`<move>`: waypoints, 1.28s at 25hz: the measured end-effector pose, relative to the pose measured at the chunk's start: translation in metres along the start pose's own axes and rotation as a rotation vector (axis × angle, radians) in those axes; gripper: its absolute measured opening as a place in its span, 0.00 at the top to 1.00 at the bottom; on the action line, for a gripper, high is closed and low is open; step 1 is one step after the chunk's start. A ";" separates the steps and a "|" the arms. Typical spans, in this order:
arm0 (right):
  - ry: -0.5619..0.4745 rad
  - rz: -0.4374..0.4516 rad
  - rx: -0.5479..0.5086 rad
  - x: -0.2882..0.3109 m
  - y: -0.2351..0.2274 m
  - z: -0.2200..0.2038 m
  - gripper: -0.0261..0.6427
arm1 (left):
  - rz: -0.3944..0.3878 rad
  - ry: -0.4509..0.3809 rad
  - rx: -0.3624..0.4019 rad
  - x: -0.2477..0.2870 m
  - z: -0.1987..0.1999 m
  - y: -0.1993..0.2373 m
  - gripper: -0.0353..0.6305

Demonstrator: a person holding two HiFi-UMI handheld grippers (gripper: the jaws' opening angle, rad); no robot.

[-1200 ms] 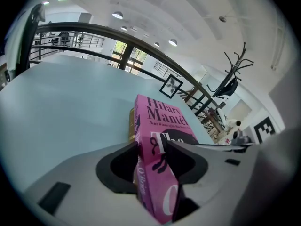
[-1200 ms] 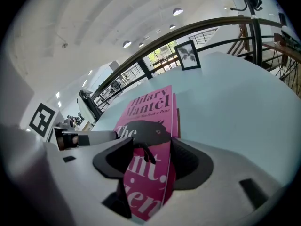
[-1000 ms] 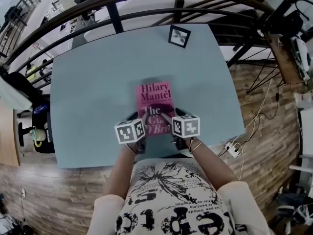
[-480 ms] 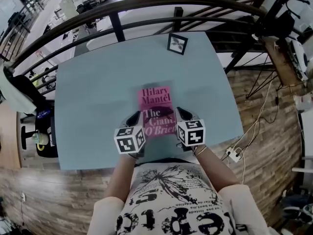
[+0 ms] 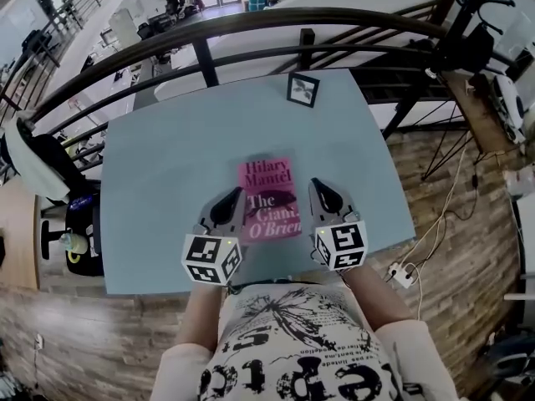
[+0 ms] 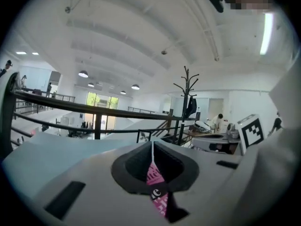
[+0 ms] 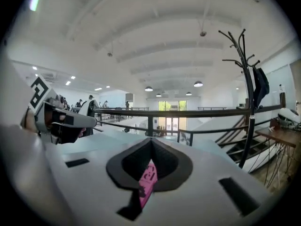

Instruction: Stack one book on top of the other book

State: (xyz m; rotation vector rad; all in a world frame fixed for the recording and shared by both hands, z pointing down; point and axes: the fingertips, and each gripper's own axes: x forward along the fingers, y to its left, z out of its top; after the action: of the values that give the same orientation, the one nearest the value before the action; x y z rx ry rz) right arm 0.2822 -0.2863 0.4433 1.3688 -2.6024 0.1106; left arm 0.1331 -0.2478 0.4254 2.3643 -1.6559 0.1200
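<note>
Where the book lies: a pink book [image 5: 267, 199] is seen flat on the grey-blue table [image 5: 159, 165], cover up, toward the near edge and about midway between left and right. Whether a second book is hidden under it cannot be told.
Left gripper [image 5: 232, 197]: it is held above the table just left of the book and pointed toward the far side. In the left gripper view its jaws are pressed together with nothing pinched, and only a strip of the pink cover is glimpsed through the notch below them.
Right gripper [image 5: 319, 187]: it is held just right of the book, pointed the same way. Its jaws are likewise closed on nothing, with pink cover showing beneath them.
Marker cubes: one [image 5: 209, 259] is carried at the near end of the left tool, another [image 5: 341, 245] at the near end of the right.
Far edge: a small framed picture [image 5: 303, 89] is set there, with a dark railing [image 5: 251, 23] beyond.
</note>
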 end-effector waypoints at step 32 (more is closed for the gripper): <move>-0.253 0.090 -0.074 -0.027 0.023 0.088 0.97 | 0.027 -0.225 0.229 -0.032 0.088 -0.028 0.92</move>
State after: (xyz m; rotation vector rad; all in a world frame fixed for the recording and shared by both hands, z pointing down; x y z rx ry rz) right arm 0.2663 -0.2653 0.3526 1.3168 -2.8421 -0.1548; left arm 0.1419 -0.2320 0.3293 2.6077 -1.8660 0.0519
